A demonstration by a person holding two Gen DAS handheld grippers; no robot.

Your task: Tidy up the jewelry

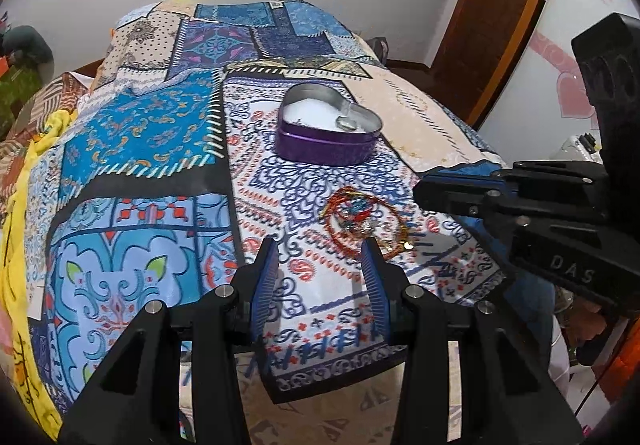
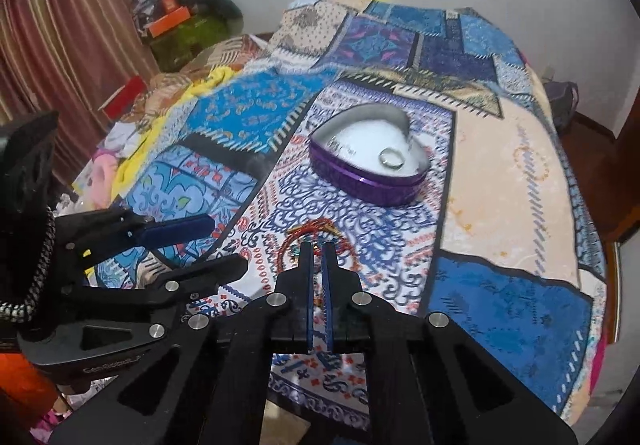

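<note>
Left wrist view: we see our left tool (image 1: 320, 249) with its blue pads spread wide, nothing between them, hovering over the patchwork bedspread (image 1: 152, 117) on the bed. Just beyond its tips lies the jewelry pile (image 1: 362, 219), a tangle of red and gold beaded bracelets. Farther from us than the pile sits the purple heart-shaped tin (image 1: 328, 125), lid off, white lining showing, with a silver ring (image 1: 347, 122) inside near its right wall. The right tool (image 1: 448, 193) enters from the right, just beside the pile; from here we cannot tell how its jaws stand. Right wrist view: our right tool (image 2: 319, 249) has its pads drawn almost together, a narrow slit between them, tips at the near edge of the jewelry pile (image 2: 308, 237); whether a strand is pinched we cannot tell. The tin (image 2: 372, 161) stands beyond the pile, apart from it, ring (image 2: 392, 158) resting on the lining. The left tool (image 2: 208, 241) sits left of the pile, pads apart.
</note>
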